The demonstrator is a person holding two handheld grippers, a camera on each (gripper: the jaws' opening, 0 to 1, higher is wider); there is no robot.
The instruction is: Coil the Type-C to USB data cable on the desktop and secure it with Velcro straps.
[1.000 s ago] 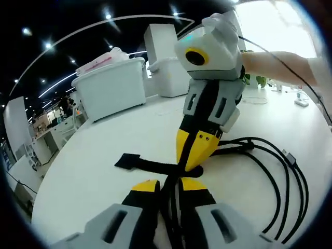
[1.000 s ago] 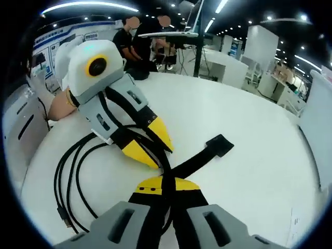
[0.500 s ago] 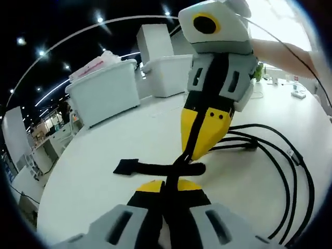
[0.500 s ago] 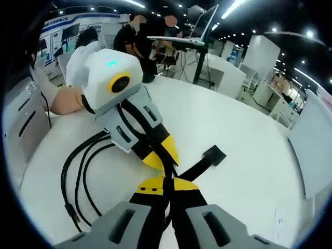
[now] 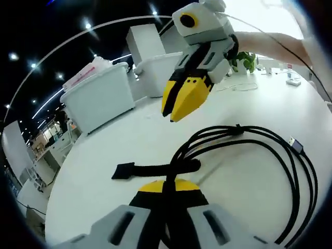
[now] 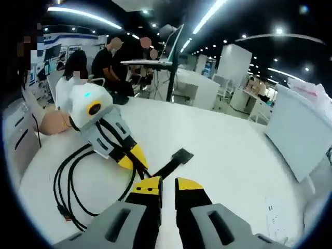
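I cannot see where my left gripper (image 5: 167, 188) meets the cable (image 5: 270, 155): its yellow jaws are closed on the black bundle, and the contact place is hidden between them. The far part of the loops is cut off at the edge of the left gripper view. The cable lies coiled in several black loops on the white table (image 6: 228, 150), with the Velcro strap (image 5: 150, 169) lying across the gathered end. My right gripper (image 6: 162, 185) is lifted, slightly open, holding nothing.
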